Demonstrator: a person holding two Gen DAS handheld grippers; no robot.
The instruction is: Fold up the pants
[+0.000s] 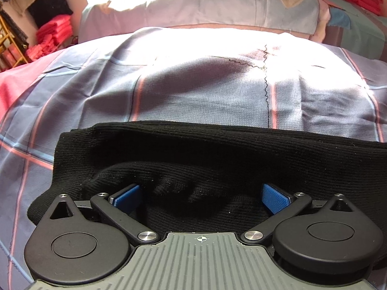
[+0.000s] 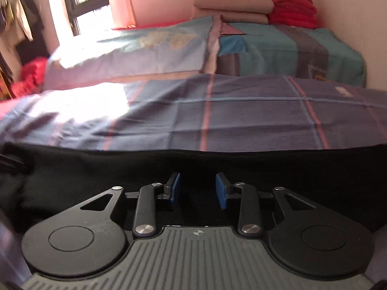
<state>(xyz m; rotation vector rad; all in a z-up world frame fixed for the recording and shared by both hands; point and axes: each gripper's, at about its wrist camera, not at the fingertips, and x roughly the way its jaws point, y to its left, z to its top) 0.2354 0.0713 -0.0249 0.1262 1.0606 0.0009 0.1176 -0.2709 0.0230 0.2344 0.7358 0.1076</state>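
Note:
Black knit pants [image 1: 193, 145] lie across the near part of a plaid bedsheet [image 1: 193, 91], their far edge running straight from left to right. My left gripper [image 1: 202, 197] hovers low over them with its blue pads [image 1: 275, 198] spread wide. A bunched fold of the black fabric sits between the pads, and neither pad presses on it. In the right wrist view the pants [image 2: 96, 169] fill the lower band of the picture. My right gripper [image 2: 198, 189] stands just above them, its jaws partly apart with nothing clamped between them.
A blue pillow [image 1: 193, 7] lies beyond the sheet, with a teal blanket [image 2: 290, 48] beside it. Folded beige and red textiles [image 2: 290, 7] are stacked at the far right by the wall. Red cloth piles [image 1: 53, 36] and hanging clothes stand at the left, near a window [image 2: 82, 4].

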